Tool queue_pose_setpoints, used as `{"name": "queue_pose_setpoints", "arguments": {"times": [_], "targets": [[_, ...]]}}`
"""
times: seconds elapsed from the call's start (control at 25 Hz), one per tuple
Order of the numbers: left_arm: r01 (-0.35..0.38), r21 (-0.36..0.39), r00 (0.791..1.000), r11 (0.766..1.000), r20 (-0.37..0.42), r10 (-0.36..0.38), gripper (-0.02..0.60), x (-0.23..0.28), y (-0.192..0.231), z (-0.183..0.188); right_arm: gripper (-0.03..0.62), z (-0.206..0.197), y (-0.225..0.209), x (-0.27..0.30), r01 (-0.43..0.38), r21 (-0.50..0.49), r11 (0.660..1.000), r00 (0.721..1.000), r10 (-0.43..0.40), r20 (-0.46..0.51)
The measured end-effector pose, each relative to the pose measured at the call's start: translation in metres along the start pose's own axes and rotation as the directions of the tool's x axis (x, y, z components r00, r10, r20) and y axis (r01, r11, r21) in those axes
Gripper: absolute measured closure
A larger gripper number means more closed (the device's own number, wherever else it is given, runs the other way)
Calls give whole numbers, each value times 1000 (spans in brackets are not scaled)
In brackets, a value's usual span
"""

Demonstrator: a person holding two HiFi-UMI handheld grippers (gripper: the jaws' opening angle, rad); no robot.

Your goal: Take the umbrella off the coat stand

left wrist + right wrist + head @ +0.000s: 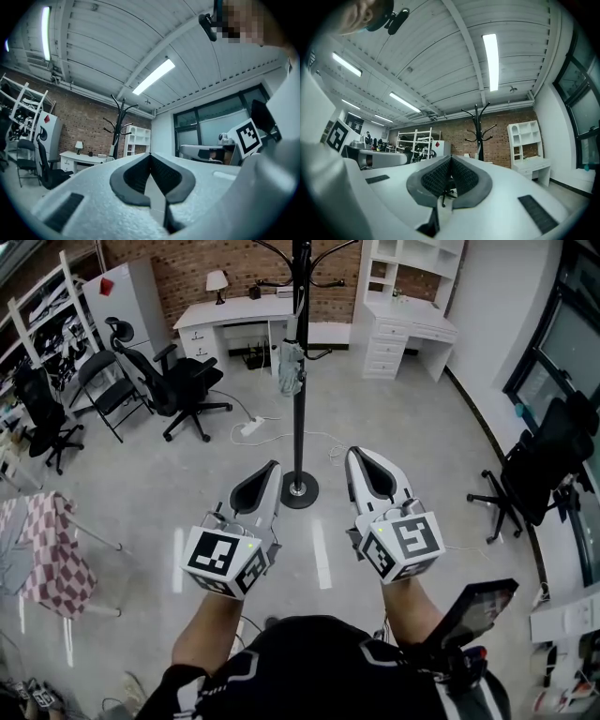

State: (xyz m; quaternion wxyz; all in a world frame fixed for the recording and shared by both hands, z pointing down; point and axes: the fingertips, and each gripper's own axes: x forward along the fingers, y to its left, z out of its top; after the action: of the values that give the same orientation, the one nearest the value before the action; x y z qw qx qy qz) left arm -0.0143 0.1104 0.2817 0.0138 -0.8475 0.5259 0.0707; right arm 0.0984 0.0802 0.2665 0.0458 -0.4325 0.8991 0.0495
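Note:
A black coat stand (300,371) rises from a round base (299,490) on the grey floor ahead of me. A folded pale grey-green umbrella (290,367) hangs against its pole, well above the floor. My left gripper (274,466) and right gripper (353,454) are held side by side, short of the stand, one on each side of its base. Both are shut with nothing between the jaws. The coat stand (117,125) shows far off in the left gripper view. In the right gripper view, the coat stand (479,130) stands before the brick wall.
Black office chairs (178,381) stand at the left and a further chair (539,470) at the right. White desks (239,320) and a white shelf unit (412,296) line the brick wall. A white power strip (251,427) with cable lies on the floor. A checked cloth (52,554) hangs at the left.

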Motion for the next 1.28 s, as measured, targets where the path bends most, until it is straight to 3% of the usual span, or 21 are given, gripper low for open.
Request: {"name": "queue_pose_setpoints", "arguments": {"times": [0.4, 1.28], "targets": [[11, -23, 1000, 1000, -3, -11, 577, -16, 2, -5, 594, -3, 25, 2, -33, 7, 999, 999, 33, -8], [77, -52, 997, 996, 34, -75, 576, -52, 51, -3, 594, -5, 76, 24, 38, -36, 999, 999, -38, -11]]}}
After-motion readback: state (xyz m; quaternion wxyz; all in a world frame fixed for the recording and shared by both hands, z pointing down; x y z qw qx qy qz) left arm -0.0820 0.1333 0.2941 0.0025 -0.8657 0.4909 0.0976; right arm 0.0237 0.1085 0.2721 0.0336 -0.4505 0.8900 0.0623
